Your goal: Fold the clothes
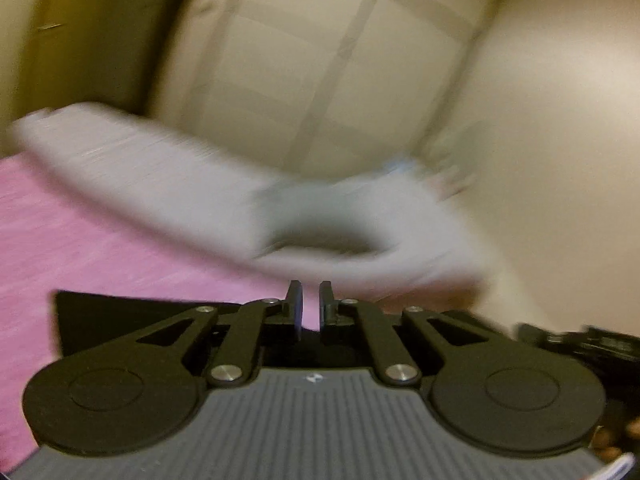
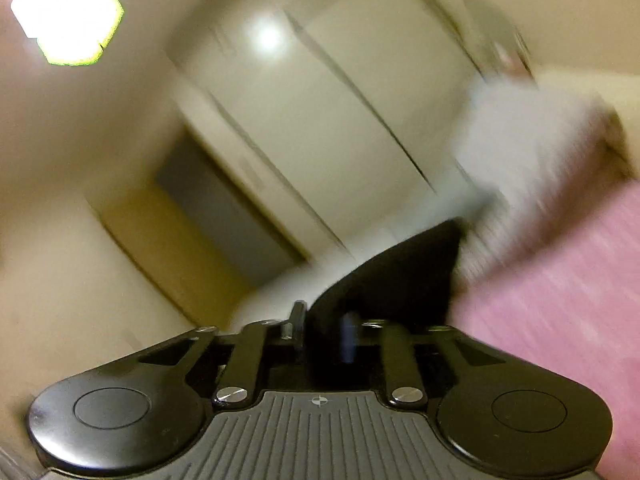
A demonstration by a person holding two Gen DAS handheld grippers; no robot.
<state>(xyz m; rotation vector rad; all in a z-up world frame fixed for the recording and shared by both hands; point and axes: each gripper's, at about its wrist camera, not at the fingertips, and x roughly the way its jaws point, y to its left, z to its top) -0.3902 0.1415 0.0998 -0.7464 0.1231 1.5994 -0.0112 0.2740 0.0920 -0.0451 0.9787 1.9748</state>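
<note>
Black tongs (image 1: 311,304), silver screws (image 1: 225,372), ribbed grey housing (image 1: 316,420)

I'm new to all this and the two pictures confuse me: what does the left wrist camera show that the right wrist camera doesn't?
Only the left view shows a white garment lying blurred across the pink cover, and the left gripper, its fingers slightly apart and holding nothing. Only the right view shows a bright ceiling lamp, and the right gripper shut on black cloth. Both share the pink cover, pale closet doors and heavy motion blur.

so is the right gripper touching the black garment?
Touching. The right wrist view shows the black garment pinched between the right gripper fingers, rising from them.
</note>
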